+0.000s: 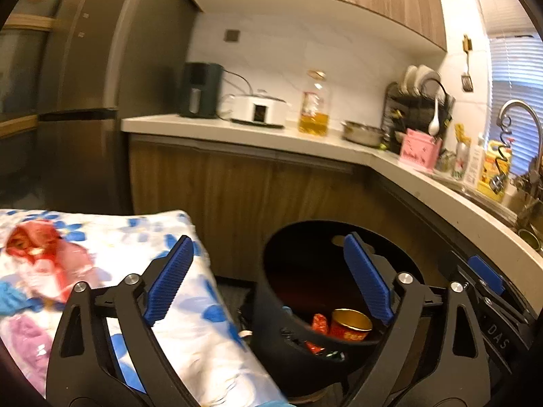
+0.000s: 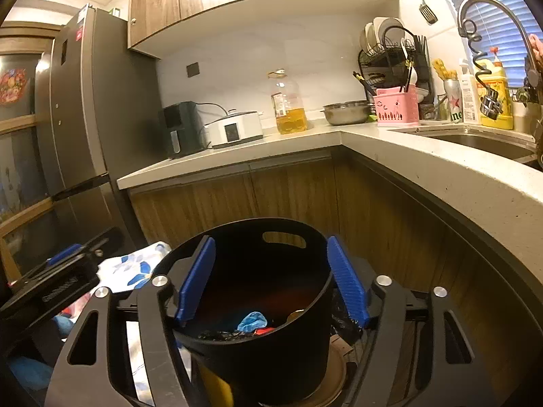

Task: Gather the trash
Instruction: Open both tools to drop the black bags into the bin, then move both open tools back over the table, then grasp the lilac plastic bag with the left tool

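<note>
A black round trash bin stands beside a table with a floral cloth. Inside it lie a red and gold can and red wrappers. My left gripper is open and empty, above the table edge and the bin's left rim. In the right wrist view the bin holds a crumpled blue piece and a red scrap. My right gripper is open and empty, its jaws on either side of the bin's mouth. Red and pink wrappers lie on the cloth.
An L-shaped kitchen counter runs behind and to the right, with wooden cabinets below. On it stand an air fryer, a cooker, an oil bottle, a steel bowl, a dish rack and a sink with tap. A fridge stands left.
</note>
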Tool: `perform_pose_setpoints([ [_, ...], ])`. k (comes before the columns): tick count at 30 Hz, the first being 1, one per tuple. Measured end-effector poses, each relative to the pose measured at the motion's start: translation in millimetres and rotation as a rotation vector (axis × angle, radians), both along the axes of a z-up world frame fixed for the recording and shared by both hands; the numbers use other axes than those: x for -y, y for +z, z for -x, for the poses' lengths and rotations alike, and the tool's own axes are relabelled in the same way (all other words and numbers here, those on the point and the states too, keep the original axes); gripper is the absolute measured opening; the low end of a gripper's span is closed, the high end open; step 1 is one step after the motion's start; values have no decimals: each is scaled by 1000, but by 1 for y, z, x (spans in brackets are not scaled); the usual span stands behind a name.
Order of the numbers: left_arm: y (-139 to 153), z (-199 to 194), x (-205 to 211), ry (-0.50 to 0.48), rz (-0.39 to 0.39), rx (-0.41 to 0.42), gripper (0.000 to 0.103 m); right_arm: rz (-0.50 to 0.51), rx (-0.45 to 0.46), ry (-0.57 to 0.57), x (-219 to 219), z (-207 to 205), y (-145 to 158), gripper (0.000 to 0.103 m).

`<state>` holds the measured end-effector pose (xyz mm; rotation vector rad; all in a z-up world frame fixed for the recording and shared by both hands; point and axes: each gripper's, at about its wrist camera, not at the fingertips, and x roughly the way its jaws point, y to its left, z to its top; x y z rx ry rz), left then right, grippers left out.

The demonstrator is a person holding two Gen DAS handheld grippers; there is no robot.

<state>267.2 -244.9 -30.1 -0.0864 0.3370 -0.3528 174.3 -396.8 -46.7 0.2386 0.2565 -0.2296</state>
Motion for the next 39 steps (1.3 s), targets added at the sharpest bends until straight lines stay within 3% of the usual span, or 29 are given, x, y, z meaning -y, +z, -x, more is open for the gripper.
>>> perform_pose_setpoints([
  [7,1,43,-49,139,-21,55,93,37,19,27,-28,20,6,78],
  [16,-20,86,-129,372,-55,57,93,36,32,90,-73,42,3,78],
  [23,-42,85,-171,463,-70,-3,93,46,28,150,-106,46,-1,78],
  [28,-57,60,-180,493,-100,-78,92,46,24,167,-114,44,0,78],
  [31,-65,44,-185,498,-97,-148,82,52,26,172,-119,43,2,78],
  [37,-84,27,-198,445,-42,-277,30,57,10,189,-127,37,-2,78],
  [39,-86,28,-204,437,-16,-289,19,65,4,197,-132,36,-3,78],
])
